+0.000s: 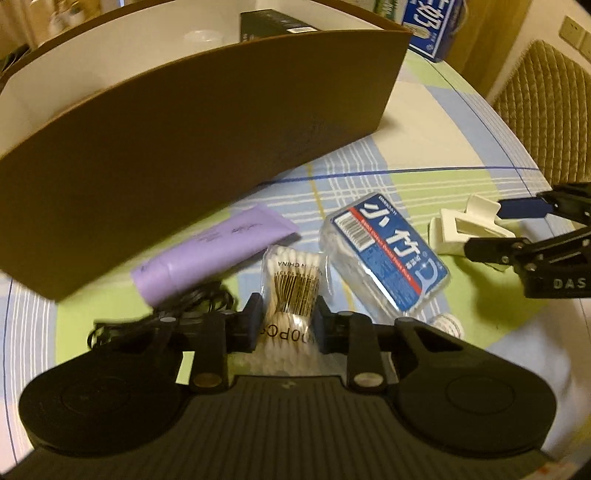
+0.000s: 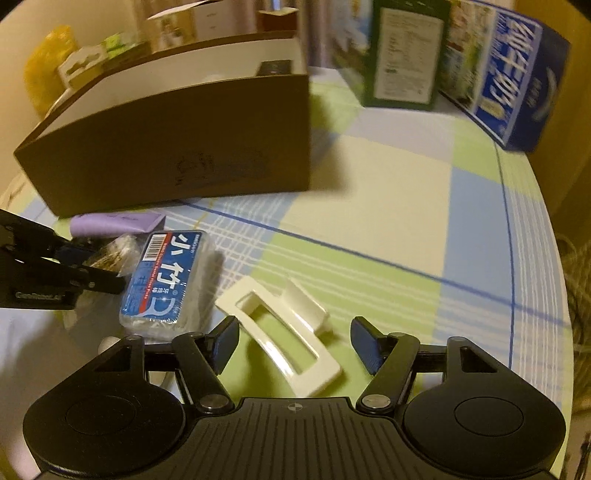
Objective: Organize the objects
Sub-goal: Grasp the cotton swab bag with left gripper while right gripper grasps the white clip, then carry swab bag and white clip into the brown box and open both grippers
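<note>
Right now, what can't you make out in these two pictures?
- Inside of the cardboard box: both views, hidden by its front wall.
- Purple tube: right view, partly behind the left gripper and the cotton swabs.
- Black cable: left view, blurred, under the gripper.
- Milk carton: cut by the top edge.

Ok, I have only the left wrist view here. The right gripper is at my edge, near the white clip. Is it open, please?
Observer: Yes. In the right wrist view the right gripper is open, and the white clip lies on the cloth between its fingers, not yet clamped.
Operator: And what stands beside the blue carton?
Observer: A dark green carton stands upright just left of the blue carton.
Operator: Is anything behind the far left end of the brown box?
Observer: Yes, a yellow bundle sits behind the brown box. It is too blurred to identify.
</note>
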A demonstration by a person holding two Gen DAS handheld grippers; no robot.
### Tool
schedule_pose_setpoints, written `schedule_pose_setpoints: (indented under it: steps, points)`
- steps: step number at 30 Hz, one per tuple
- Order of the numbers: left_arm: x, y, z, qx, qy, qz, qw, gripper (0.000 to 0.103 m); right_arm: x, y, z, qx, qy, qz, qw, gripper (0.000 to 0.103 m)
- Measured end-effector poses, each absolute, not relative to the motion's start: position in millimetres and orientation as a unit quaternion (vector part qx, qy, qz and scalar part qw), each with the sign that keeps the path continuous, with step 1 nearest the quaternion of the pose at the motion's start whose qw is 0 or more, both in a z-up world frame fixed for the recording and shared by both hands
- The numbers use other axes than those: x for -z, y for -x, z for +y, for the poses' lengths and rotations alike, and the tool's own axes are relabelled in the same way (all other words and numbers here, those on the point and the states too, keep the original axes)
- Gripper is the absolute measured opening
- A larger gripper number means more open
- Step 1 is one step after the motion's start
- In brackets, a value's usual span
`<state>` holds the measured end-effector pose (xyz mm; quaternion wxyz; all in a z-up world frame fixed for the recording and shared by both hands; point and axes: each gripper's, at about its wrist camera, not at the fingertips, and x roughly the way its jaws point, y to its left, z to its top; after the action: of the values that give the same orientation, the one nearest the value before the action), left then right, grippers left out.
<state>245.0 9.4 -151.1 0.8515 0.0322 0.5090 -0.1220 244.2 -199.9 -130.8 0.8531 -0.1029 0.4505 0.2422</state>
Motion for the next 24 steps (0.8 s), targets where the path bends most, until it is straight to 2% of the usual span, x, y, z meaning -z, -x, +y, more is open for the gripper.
schedule_pose_setpoints:
  steps: [6,9,13,24]
  points:
    - [148.7,-229.1,19.7,0.101,-0.011,0.517,0.85,0.023,138.9,-245.9,-187.8,-0.273,0.152,0.434,0.845,0.064]
    - [147.6,-222.1,23.0,0.089,-0.004,0.521,0.849,0.022,141.9,-242.7,-183.6,-0.281,0.174,0.43,0.84,0.05]
    - [145.8,-213.5,24.6,0.074,0.002,0.525,0.848,0.022,142.4,-235.0,-180.5,-0.276,0.181,0.429,0.841,0.043]
    - [139.5,-205.5,32.8,0.045,0.011,0.537,0.842,0.021,133.7,-214.9,-191.1,-0.255,0.144,0.456,0.84,0.043]
